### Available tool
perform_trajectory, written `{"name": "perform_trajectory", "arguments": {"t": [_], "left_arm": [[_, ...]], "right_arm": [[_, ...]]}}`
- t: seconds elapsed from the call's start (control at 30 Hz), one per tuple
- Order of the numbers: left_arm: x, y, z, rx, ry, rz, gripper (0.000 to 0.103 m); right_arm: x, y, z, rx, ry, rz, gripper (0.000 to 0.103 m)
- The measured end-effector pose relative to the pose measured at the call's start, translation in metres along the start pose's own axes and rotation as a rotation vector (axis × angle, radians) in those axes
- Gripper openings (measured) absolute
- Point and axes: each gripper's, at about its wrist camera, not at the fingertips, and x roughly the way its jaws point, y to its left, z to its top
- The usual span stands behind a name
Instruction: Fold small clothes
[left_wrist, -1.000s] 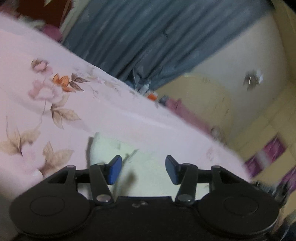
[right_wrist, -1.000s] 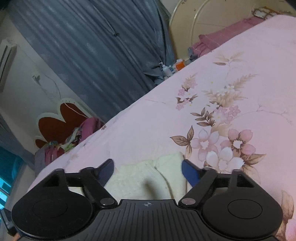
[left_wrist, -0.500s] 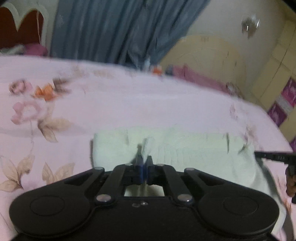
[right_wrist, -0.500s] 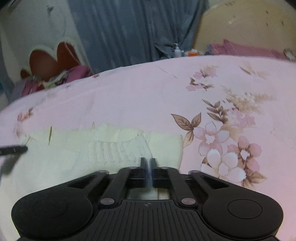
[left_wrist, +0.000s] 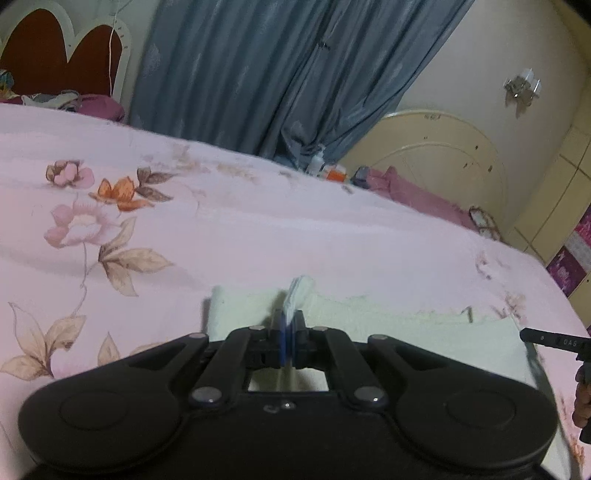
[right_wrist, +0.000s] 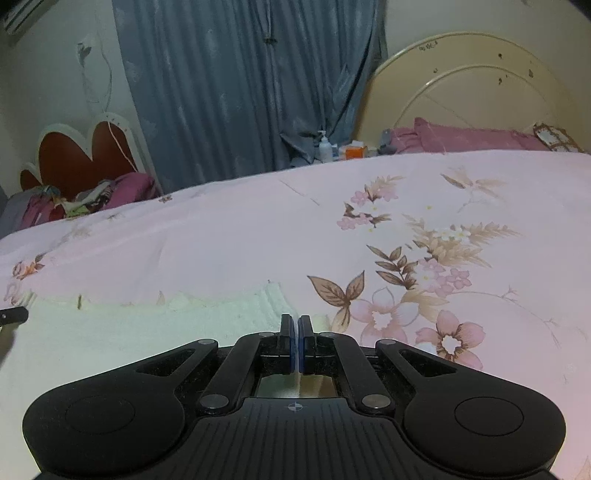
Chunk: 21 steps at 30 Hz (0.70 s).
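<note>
Your left gripper (left_wrist: 290, 334) has its jaws pinched together on the near-left part of the pale cream garment (left_wrist: 406, 332), with a small tuft of the cloth standing up between the blue pads; your right gripper (right_wrist: 296, 341) is likewise closed, clamped on the garment's near-right edge; the garment lies flat along the near side of the pink floral bedspread (right_wrist: 332, 229), stretched between your two grippers; beyond its far edge the spread is bare and open right up to the far side of the bed; past that edge hang the blue curtains (right_wrist: 240, 81), with a cream headboard (right_wrist: 472, 85) and pink pillows (right_wrist: 472, 138) to the right; a pump bottle (right_wrist: 325, 146) and an orange box (right_wrist: 354, 150) stand by the curtains; what they hold cannot be told.
</note>
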Motion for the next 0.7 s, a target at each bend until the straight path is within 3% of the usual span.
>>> {"name": "perform_trajectory", "arguments": {"t": [0.17,0.23,0.3,0.33,0.37,0.43,0.47,0.53,0.57,0.63,0.7], "left_arm": [[0.007,0.002,0.003,-0.006,0.064,0.024,0.012],[-0.007,-0.01,0.008,0.056,0.035,0.112,0.034],[-0.024,-0.03,0.005,0.129,-0.031,0.135,0.038],[-0.029,-0.043,0.003,0.15,-0.039,0.085,0.038],[-0.029,-0.056,0.0,0.179,-0.029,0.037,0.038],[-0.02,-0.088,-0.012,0.27,0.008,-0.04,0.038],[-0.014,-0.101,-0.018,0.305,0.032,-0.081,0.038],[-0.004,-0.119,-0.029,0.357,0.065,-0.121,0.041],[0.002,-0.123,-0.032,0.373,0.081,-0.118,0.043],[0.007,-0.115,-0.033,0.377,0.094,-0.089,0.071],[0.005,-0.093,-0.03,0.365,0.078,0.018,0.069]], "right_arm": [[0.016,-0.001,-0.003,-0.012,0.081,-0.017,0.001],[0.016,0.001,0.004,-0.003,0.127,-0.031,0.004],[0.003,0.012,0.009,-0.03,0.094,-0.109,0.054],[-0.009,0.021,0.009,-0.04,0.015,-0.092,0.055],[-0.015,0.028,0.009,-0.033,-0.008,-0.052,0.055],[-0.014,0.054,0.005,-0.058,0.011,0.052,0.052],[-0.01,0.072,0.0,-0.108,0.029,0.102,0.044],[-0.002,0.101,-0.009,-0.208,0.055,0.144,0.044],[0.002,0.111,-0.014,-0.24,0.063,0.161,0.044],[0.008,0.114,-0.019,-0.256,0.084,0.184,0.044],[0.014,0.1,-0.02,-0.275,0.089,0.129,0.044]]}}
